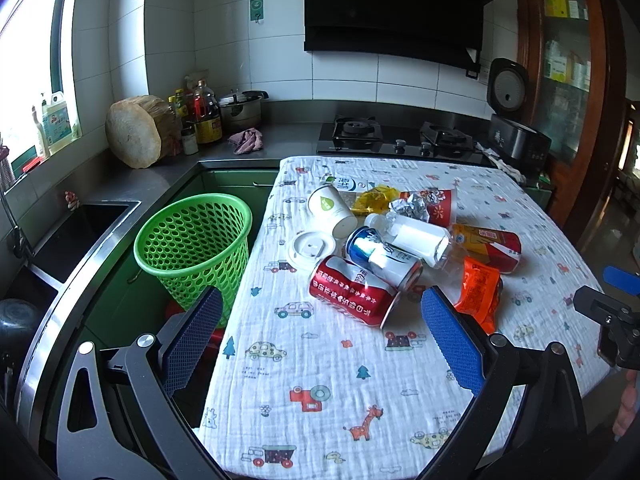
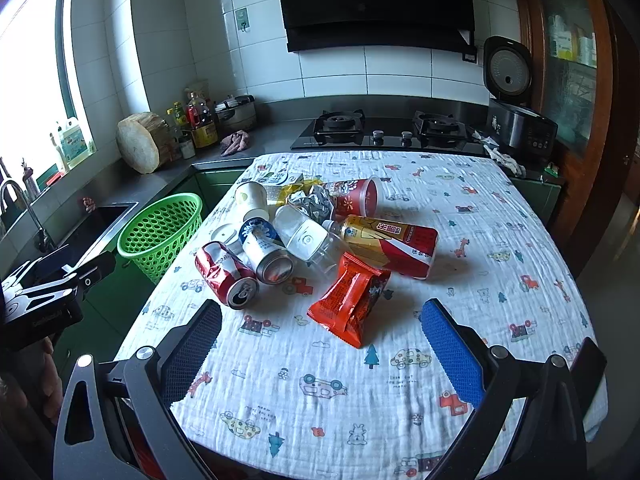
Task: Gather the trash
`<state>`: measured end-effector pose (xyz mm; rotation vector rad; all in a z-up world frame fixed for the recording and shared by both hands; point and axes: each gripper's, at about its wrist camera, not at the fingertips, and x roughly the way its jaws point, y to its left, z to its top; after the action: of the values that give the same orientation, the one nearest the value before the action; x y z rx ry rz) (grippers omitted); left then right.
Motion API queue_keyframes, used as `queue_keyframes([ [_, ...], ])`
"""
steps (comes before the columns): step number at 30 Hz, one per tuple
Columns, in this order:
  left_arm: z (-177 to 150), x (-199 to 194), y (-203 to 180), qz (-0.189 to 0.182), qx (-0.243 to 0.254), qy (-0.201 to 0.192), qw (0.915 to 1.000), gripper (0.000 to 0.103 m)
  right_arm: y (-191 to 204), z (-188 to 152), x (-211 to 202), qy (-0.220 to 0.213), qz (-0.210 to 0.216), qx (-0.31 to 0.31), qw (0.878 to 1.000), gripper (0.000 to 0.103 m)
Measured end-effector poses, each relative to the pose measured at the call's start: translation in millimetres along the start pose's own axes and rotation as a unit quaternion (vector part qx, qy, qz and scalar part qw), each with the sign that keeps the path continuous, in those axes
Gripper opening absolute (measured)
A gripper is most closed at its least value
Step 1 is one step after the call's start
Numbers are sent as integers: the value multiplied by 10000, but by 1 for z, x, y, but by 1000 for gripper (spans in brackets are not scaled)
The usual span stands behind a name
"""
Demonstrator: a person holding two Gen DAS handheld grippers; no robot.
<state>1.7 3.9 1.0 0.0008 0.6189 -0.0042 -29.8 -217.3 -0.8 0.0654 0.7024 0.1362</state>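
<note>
Left gripper [image 1: 322, 336] spread, empty; crushed red cola can [image 1: 352, 290] just ahead at 12 o'clock, long axis 10-to-4. Right gripper [image 2: 322, 338] spread, empty; orange snack packet [image 2: 348, 300] nearest. Green basket [image 1: 192, 240] at 10 o'clock, beside table.

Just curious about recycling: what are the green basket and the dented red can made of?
Green basket: looks like moulded plastic, glossy, with a regular grid of round holes. Red can: thin metal, probably aluminium; its printed wall is creased and the bare silvery end has a pull tab.
</note>
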Motion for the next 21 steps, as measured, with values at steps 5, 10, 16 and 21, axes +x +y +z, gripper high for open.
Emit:
queue_keyframes([
  [5, 0, 1, 1, 7, -4, -1, 10000, 98, 0, -1, 1, 12, 7, 4, 10000, 97],
  [10, 0, 4, 4, 33, -23, 30, 10000, 98, 2, -1, 3, 43, 49, -11, 10000, 97],
  [16, 1, 5, 4, 37, -24, 30, 10000, 98, 1, 0, 5, 38, 43, 3, 10000, 97],
  [21, 1, 5, 4, 43, -21, 31, 10000, 98, 0, 0, 6, 42, 48, 2, 10000, 97],
])
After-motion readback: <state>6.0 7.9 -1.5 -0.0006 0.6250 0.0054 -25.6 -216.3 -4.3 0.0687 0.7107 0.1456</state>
